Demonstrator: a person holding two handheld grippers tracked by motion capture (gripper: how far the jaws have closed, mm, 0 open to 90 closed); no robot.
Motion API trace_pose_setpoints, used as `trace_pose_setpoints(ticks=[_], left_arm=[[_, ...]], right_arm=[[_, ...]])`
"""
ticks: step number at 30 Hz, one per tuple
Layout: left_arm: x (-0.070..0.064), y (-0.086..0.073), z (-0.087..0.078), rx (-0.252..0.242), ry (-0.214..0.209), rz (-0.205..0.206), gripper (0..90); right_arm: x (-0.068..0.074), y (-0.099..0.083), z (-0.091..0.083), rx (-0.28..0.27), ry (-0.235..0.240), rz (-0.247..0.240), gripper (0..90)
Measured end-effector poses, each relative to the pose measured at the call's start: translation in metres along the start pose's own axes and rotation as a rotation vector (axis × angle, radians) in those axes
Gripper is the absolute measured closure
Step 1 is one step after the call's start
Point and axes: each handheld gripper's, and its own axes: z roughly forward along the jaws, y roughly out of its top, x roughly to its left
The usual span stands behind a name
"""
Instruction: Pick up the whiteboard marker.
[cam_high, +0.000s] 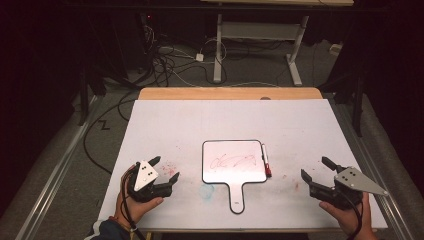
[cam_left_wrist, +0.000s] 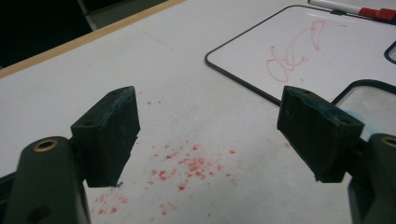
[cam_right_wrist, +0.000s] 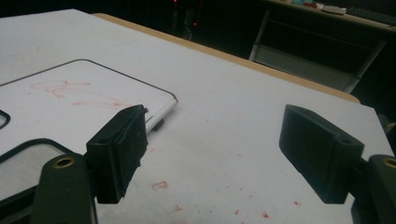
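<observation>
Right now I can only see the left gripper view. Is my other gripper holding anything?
Observer: No. The right gripper is open and empty, to the right of the whiteboard.
Operator: Does the whiteboard have a handle?
Observer: Yes, a short handle sticks out toward you from its near edge.
Operator: Where does the pen end?
Observer: The marker lies along the whiteboard's right edge, red cap nearest you.

Red specks on white table — cables, desk frame behind.
</observation>
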Motion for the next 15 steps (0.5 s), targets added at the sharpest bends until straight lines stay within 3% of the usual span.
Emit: trace_pose_setpoints(ticks=[6, 9, 15], left_arm=[[0.001, -0.001, 0.006, 0.015, -0.006, 0.002, 20.6], [-0.001, -0.003, 0.009, 0.071, -0.008, 0.031, 20.8], [-0.002, -0.007, 0.008, 0.087, -0.028, 0.029, 21.2]], right_arm=[[0.001, -0.004, 0.004, 0.03, 0.018, 0.019, 23.9], [0.002, -0.004, 0.005, 0.046, 0.018, 0.012, 23.9], [0.002, -0.001, 0.016, 0.107, 0.099, 0.033, 24.5]])
